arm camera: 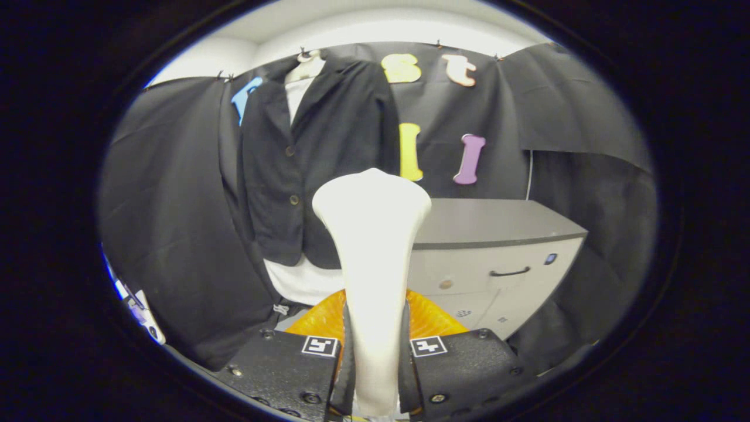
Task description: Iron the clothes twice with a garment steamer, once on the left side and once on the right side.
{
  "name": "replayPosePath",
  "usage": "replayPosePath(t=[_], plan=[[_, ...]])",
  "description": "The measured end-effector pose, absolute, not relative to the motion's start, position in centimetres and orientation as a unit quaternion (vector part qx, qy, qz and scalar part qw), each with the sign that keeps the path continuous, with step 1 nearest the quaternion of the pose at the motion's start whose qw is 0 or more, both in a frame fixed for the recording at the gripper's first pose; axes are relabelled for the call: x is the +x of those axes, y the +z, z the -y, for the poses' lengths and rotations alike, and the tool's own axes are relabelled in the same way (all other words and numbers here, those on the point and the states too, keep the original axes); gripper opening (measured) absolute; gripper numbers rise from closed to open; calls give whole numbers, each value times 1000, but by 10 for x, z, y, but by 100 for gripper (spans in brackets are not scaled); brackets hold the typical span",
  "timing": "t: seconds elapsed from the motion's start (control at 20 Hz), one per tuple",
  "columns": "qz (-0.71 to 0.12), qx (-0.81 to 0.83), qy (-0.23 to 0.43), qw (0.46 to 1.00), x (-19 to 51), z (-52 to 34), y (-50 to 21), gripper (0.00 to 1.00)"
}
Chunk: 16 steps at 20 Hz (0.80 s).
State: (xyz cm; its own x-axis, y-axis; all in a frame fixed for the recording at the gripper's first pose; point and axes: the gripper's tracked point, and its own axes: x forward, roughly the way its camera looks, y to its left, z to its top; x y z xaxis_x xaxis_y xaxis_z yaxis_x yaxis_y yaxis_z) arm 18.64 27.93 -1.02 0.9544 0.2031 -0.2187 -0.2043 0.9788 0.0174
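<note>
My gripper [375,351] is shut on the neck of a white garment steamer [372,234], which stands upright between the fingers with its wide head on top. Beyond it hangs a black buttoned jacket [316,152] over a white shirt [302,281] on a mannequin against the booth wall. The steamer head sits in front of the jacket's lower right side, and I cannot tell whether it touches the fabric. An orange ribbed piece [430,319] shows behind the steamer's neck, just above the fingers.
A grey cabinet [498,258] with a dark top and a drawer handle stands to the right of the jacket. Black cloth hangs on both sides. A small white object [140,313] lies low to the left.
</note>
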Motion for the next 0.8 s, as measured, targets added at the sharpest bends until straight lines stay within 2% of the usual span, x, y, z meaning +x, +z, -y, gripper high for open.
replayPosePath(t=[0.2, 0.4, 0.8], plan=[[-69, 8, 79, 994, 134, -176, 4, 32], [-60, 15, 60, 996, 84, -84, -36, 32], [-34, 17, 61, 997, -5, -17, -66, 32]])
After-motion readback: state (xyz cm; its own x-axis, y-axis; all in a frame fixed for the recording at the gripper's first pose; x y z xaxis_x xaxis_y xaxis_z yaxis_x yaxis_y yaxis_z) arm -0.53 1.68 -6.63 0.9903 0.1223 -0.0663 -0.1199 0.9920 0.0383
